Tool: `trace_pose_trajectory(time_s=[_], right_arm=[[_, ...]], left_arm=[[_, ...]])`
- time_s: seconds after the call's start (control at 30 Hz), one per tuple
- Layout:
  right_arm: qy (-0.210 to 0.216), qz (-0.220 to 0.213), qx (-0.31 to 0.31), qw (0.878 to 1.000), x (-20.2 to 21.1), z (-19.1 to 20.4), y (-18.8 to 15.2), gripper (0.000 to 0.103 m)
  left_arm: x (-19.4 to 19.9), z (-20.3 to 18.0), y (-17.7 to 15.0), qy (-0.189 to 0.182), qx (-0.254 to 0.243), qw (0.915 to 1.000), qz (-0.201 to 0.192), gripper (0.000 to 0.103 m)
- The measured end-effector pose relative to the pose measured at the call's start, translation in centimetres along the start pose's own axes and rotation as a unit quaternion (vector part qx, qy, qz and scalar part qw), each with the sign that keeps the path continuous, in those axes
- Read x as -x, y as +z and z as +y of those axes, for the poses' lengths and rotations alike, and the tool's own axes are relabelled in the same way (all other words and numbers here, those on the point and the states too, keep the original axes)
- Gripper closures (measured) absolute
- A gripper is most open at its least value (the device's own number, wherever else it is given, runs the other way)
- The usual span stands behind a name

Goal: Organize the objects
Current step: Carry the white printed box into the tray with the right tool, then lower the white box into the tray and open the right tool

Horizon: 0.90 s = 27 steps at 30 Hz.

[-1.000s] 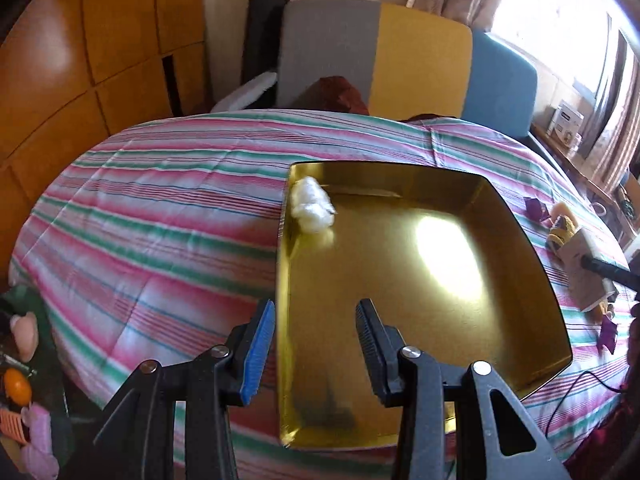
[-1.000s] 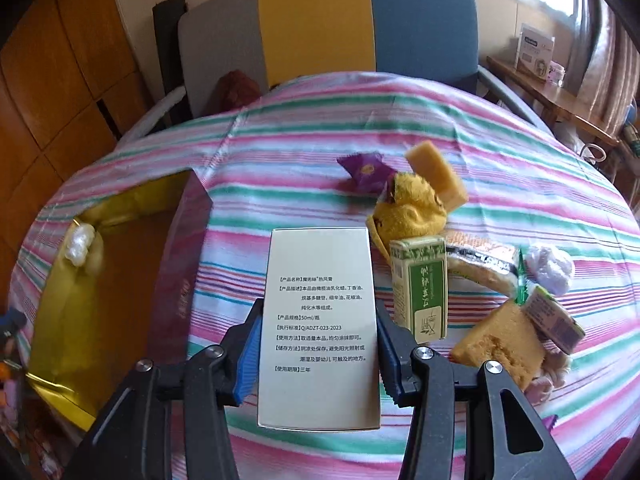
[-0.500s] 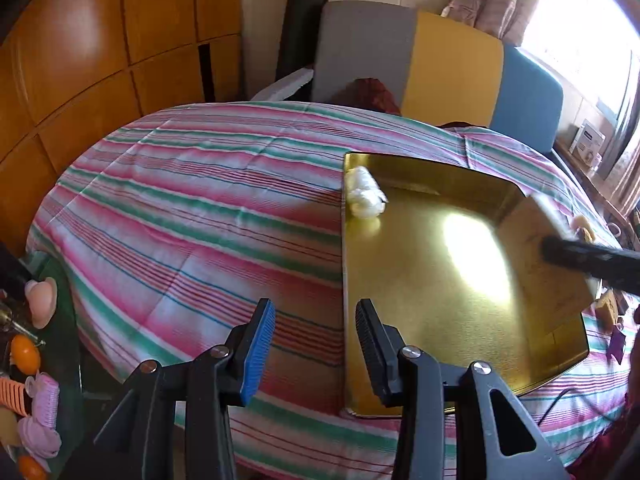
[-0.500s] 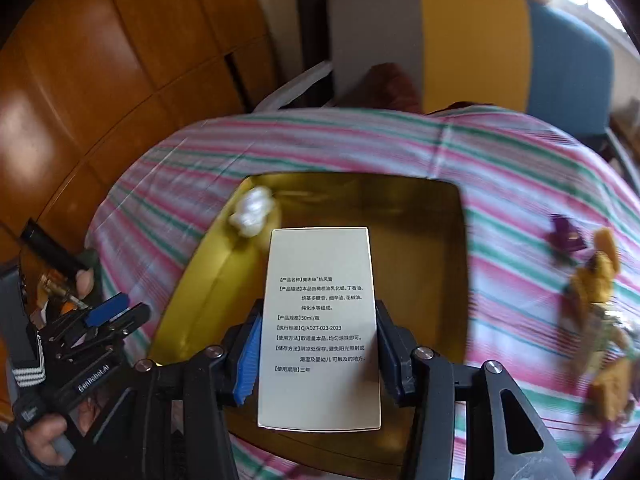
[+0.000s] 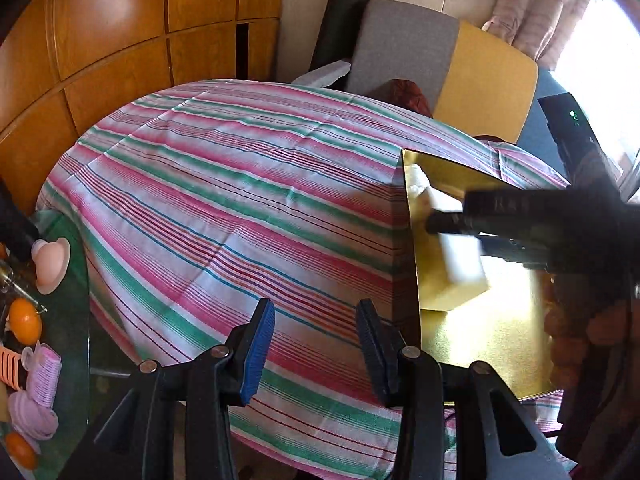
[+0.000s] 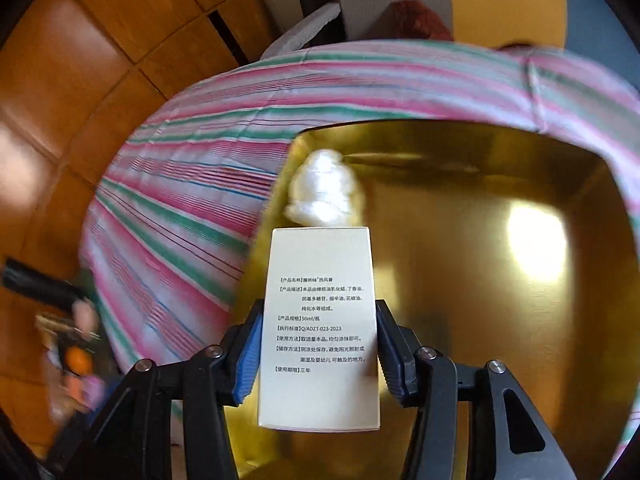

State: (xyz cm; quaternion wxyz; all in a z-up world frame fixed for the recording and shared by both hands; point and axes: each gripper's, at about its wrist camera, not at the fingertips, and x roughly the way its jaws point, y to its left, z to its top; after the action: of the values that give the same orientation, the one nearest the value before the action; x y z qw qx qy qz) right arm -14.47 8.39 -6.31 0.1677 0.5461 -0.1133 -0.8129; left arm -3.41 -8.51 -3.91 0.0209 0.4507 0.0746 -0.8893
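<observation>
Your right gripper (image 6: 318, 350) has the tall cream carton printed with black text (image 6: 320, 320) between its blue pads, and its jaws are opening around it. In the right wrist view a slim gap shows at the right pad, so the box looks on the point of release, not firmly clamped. The box sits in the lower middle of that frame, its long axis running straight up the picture, in line with the fingers. Its far end points at the white cotton wad (image 6: 322, 190) in the upper-left corner of the shiny gold metal tray (image 6: 500, 320); box and wad are near each other, and I cannot tell whether they touch. Judging from this, the box goes down on the tray's left side, just short of the wad. Your left gripper (image 5: 316, 348) hangs with nothing between its parted fingers over the pink-and-green striped tablecloth (image 5: 224, 208), just left of the tray's near edge, clear of the drop.
</observation>
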Motion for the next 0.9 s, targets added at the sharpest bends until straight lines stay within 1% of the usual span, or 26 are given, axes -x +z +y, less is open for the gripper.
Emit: trace_pose_trajectory(time_s=[0.07, 0.1, 0.23, 0.27, 0.43, 0.57, 0.73, 0.9], right_arm=[[0.055, 0.007, -0.038, 0.998, -0.3, -0.7, 0.3, 0.040], [0.077, 0.009, -0.050, 0.996, -0.2, -0.9, 0.3, 0.037], [0.086, -0.001, -0.044, 0.995, 0.9, -1.2, -0.6, 0.032], [0.082, -0.003, -0.038, 0.996, 1.3, -1.4, -0.9, 0.030], [0.038, -0.035, 0.009, 0.999, 3.9, -2.4, -2.8, 0.019], [0.001, -0.059, 0.047, 0.997, 6.0, -3.3, -4.4, 0.013], [-0.031, -0.092, 0.075, 0.993, 8.6, -3.9, -6.4, 0.010], [-0.069, -0.123, 0.099, 0.985, 10.4, -3.9, -8.1, 0.008]], left_arm=[[-0.1, -0.1, 0.0, -0.006, -0.002, 1.0000, 0.000, 0.061], [-0.1, -0.2, 0.0, -0.007, -0.004, 1.0000, -0.001, 0.061], [0.0, -0.7, -0.2, -0.010, -0.012, 0.9999, -0.003, 0.061], [0.1, -0.8, -0.2, -0.011, -0.015, 0.9998, -0.004, 0.061], [0.7, -1.9, -0.3, -0.015, -0.031, 0.9993, -0.012, 0.061], [1.3, -3.0, -0.6, -0.015, -0.048, 0.9986, -0.019, 0.061], [2.1, -4.5, -0.9, -0.021, -0.065, 0.9973, -0.025, 0.061], [3.0, -5.8, -1.2, -0.021, -0.083, 0.9957, -0.036, 0.060]])
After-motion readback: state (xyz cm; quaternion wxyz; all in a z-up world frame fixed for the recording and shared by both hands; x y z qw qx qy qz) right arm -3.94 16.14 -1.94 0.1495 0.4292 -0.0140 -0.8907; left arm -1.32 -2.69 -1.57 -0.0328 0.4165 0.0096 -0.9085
